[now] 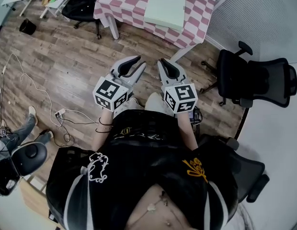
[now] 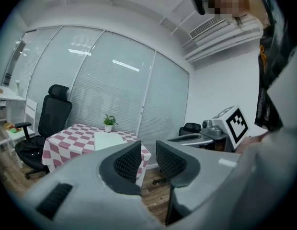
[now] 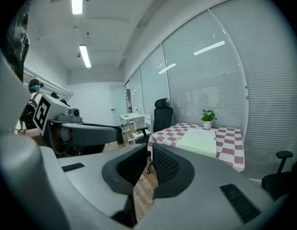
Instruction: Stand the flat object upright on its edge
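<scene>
The flat object, a pale green slab, lies flat on a table with a pink-and-white checked cloth, far ahead of me. Both grippers are held close to my body over the wooden floor, well short of the table. My left gripper has a narrow gap between its pads and nothing in it. My right gripper is shut and empty. The left gripper view looks past the left gripper at the slab. In the right gripper view, the slab lies beyond the right gripper.
A black office chair stands to the right of the table and another at its left end. Cables and a power strip trail over the floor on the left. A small potted plant sits on the table's far side.
</scene>
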`<state>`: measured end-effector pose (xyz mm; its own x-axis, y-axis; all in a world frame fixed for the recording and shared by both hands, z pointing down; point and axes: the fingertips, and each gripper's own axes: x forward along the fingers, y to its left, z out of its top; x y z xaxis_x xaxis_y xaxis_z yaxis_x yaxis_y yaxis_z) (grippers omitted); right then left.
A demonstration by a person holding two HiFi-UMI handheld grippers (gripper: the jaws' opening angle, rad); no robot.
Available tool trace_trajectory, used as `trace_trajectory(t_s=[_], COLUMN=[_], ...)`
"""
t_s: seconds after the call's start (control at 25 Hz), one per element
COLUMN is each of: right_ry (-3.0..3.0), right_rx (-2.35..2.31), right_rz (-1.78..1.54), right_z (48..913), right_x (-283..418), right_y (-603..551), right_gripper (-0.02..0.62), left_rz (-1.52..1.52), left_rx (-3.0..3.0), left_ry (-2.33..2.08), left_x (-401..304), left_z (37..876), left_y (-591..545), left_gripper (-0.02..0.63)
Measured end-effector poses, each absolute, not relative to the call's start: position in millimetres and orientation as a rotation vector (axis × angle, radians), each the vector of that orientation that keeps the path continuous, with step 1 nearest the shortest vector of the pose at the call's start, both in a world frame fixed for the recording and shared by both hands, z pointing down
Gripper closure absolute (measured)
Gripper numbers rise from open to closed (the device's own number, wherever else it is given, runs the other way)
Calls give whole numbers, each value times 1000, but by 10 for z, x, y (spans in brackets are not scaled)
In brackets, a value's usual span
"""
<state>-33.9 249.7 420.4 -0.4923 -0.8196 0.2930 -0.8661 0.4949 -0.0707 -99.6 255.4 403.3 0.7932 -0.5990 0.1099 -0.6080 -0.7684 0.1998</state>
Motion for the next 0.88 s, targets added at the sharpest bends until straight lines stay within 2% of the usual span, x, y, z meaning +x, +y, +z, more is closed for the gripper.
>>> trace_trajectory(t_s=[0.4,0.88], right_ry=[-2470,-2523], right_rx=[1434,1332], right_rz=[386,419], right_z=[4430,4515], right_x=[-214,-2], right_y=[2148,862], right_gripper=[558,558], left_rz=[85,144], left_rx=[2707,2643], left_ry=[-918,-1070], left_x=[-903,-841], left_z=[4227,4283], left_y=[2165,1058], left_gripper=[502,500])
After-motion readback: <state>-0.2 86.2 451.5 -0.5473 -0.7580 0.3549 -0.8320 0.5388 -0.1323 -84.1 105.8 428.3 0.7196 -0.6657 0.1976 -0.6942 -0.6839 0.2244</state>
